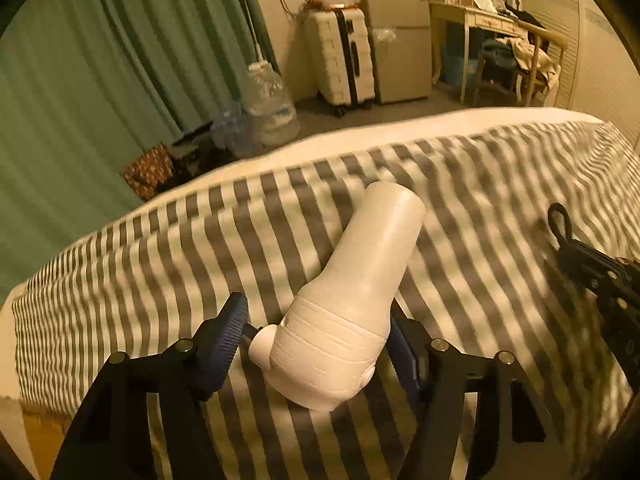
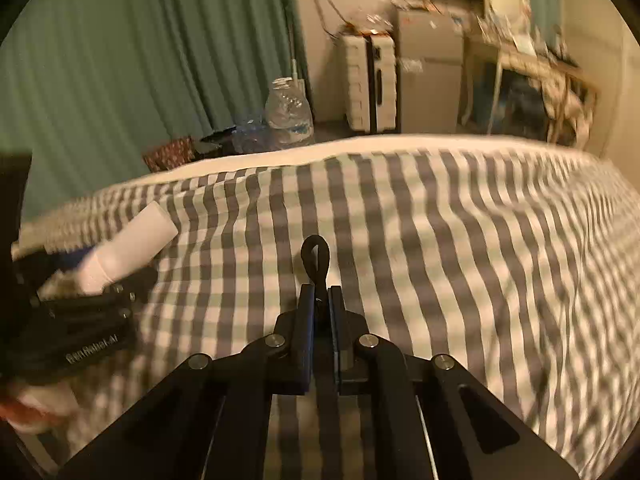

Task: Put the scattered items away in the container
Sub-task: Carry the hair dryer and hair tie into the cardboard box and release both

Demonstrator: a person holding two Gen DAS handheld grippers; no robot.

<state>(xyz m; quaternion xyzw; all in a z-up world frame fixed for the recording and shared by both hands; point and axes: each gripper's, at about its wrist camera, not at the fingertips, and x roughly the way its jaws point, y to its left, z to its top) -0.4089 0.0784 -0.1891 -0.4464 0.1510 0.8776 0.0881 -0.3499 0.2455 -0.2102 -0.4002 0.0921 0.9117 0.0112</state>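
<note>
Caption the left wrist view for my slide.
Left claw grips a white bottle above the striped bedspread.

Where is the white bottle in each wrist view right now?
Left wrist: white bottle at lower centre, between the left gripper fingers, over the striped bedspread.
Right wrist: same bottle at far left, blurred.
Shared landmark: the white suitcase by the far wall.

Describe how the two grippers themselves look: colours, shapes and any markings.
Both are black, angular linkage frames with round silver pivot bolts. The left gripper has dark blue fingers with a ribbed grip surface. The right gripper has flat dark blue pads. In the right wrist view, the left gripper's body carries small white lettering, blurred. No cables or sleeves show.
</note>
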